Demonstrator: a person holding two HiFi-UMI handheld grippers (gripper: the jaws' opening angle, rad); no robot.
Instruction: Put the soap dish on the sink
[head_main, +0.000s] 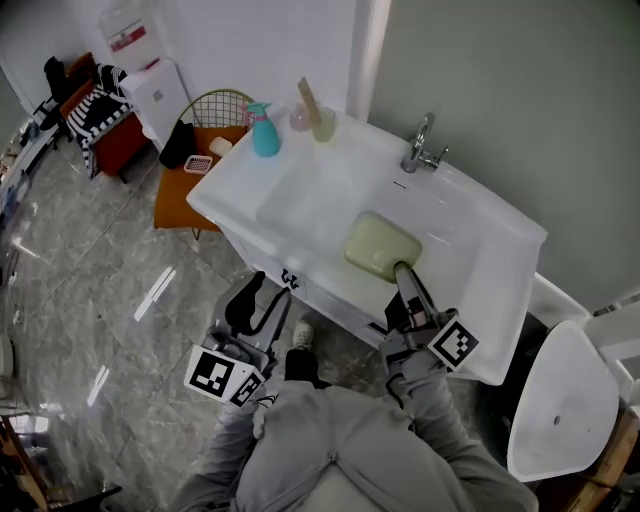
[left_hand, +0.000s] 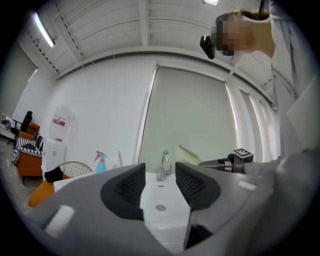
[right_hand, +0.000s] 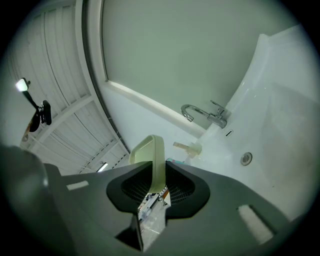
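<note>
**Bathroom with a tiled floor (head_main: 100, 300) and a white sink (head_main: 480, 225): soap dish (head_main: 381, 247) held over the basin**

Grey, glossy floor tiles fill the lower left of the head view, and a pale wall rises behind the sink. Nearest the camera, a person in grey sleeves (head_main: 340, 450) holds both tools.

The left gripper (left_hand: 159, 187) is low, in front of the sink's near edge. Its jaws are spread, and only the basin shows in the gap between them.

The right gripper (right_hand: 156, 186) reaches over the near rim. Its jaws are pressed onto one edge of the soap dish. The dish is pale green with rounded corners, and it stands tilted on edge in the grip. In the left gripper view it appears above the rim line, beside the faucet (head_main: 422, 145). Whether it touches the basin cannot be told.

Beyond the dish, the drain (right_hand: 245, 158) lies in the basin floor. The chrome faucet stands on the back ledge near the wall.

At the sink's far left corner stand a teal spray bottle (head_main: 264, 132) and a pale cup (head_main: 322, 122), just beside each other. Farther left, an orange table (head_main: 180, 195) adjoins the sink and carries a small pink dish (head_main: 198, 164). A wire basket (head_main: 222, 105) stands behind it.
</note>
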